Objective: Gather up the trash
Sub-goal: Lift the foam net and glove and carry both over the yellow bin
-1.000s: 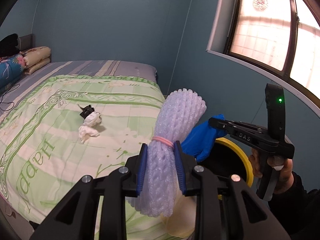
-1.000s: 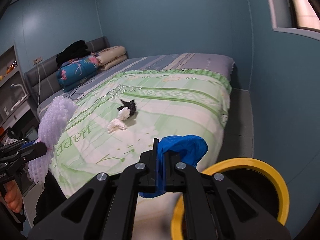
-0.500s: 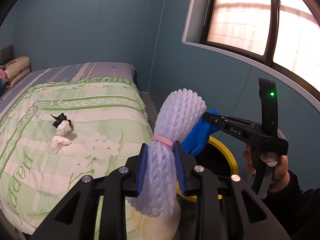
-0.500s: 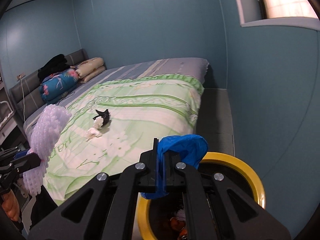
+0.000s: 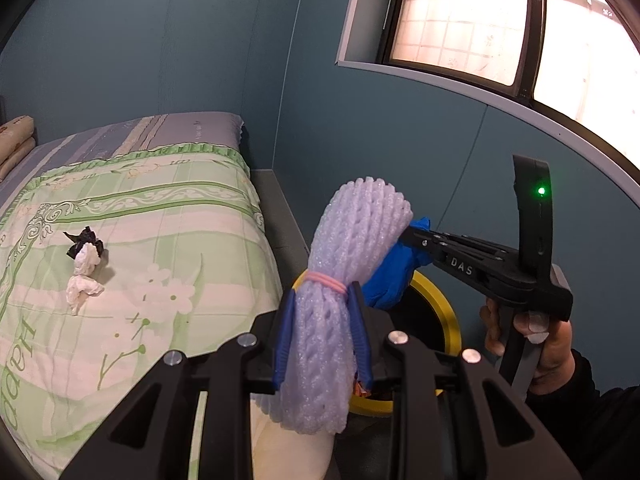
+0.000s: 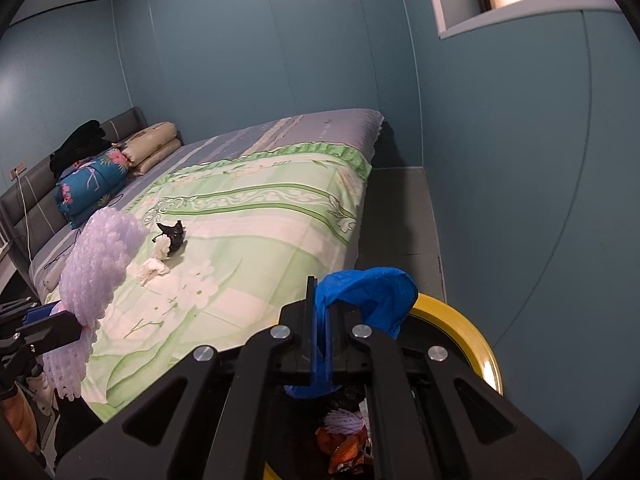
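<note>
My left gripper [image 5: 322,330] is shut on a bundle of white foam netting [image 5: 352,264] tied with a pink rubber band, held at the edge of the yellow-rimmed trash bin [image 5: 448,312]. My right gripper [image 6: 322,340] is shut on a crumpled blue glove [image 6: 372,292] and hangs over the bin's [image 6: 464,332] opening, where trash [image 6: 346,436] lies inside. In the left wrist view the right gripper [image 5: 408,236] and the glove [image 5: 394,276] sit just behind the netting. Two white tissue wads [image 5: 82,280] and a black scrap [image 5: 82,238] lie on the green bedspread [image 5: 168,248].
The bed [image 6: 256,216] fills the left side, with pillows and dark clothes [image 6: 96,160] at its head. A narrow grey floor strip [image 6: 400,216] runs between bed and blue wall. A window [image 5: 500,28] is up right. A person's hand [image 5: 536,348] holds the right gripper's handle.
Both grippers have swung right, away from the bed and toward the bin. The bin's opening now lies under the right gripper, with the trash inside showing. Both grips are unchanged.
</note>
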`<act>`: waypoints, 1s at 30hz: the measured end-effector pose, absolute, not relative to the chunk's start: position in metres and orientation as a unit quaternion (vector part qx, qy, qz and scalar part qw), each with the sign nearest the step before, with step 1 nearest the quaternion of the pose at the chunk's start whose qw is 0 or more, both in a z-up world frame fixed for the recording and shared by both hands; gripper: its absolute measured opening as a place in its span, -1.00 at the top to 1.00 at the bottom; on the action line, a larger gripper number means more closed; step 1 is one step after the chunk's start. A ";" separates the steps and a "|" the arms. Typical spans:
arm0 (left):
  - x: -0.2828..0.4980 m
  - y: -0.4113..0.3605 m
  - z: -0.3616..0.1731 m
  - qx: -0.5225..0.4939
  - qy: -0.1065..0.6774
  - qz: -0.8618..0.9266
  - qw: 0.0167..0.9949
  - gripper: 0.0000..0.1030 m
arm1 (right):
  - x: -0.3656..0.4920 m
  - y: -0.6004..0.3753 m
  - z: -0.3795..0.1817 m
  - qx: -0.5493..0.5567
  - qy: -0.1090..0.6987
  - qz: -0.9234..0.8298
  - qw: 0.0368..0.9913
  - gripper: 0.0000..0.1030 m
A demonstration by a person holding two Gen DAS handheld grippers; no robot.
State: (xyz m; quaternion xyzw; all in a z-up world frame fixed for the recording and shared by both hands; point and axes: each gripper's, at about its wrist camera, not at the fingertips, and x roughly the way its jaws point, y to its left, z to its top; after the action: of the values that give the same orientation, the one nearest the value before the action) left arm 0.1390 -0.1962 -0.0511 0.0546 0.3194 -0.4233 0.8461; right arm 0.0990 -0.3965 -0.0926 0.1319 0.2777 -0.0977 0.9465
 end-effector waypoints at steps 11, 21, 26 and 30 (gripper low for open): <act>0.139 -0.234 -0.063 0.054 0.329 -0.444 0.832 0.51 | 0.089 -0.414 -0.115 0.159 0.292 -0.122 0.935 0.96; 0.138 -0.261 -0.079 0.052 0.348 -0.455 0.818 0.51 | 0.081 -0.425 -0.137 0.185 0.312 -0.130 0.923 0.96; 0.141 -0.268 -0.089 0.044 0.358 -0.453 0.815 0.51 | 0.080 -0.428 -0.143 0.188 0.324 -0.131 0.918 0.96; 0.148 -0.274 -0.102 0.036 0.384 -0.450 0.805 0.51 | 0.081 -0.431 -0.150 0.191 0.342 -0.138 0.910 0.96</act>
State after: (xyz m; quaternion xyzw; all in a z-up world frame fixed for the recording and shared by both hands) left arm 0.1479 -0.2742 -0.1023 0.0363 0.3838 -0.4503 0.8053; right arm 0.0808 -0.4314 -0.1497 0.1914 0.3421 -0.1383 0.9095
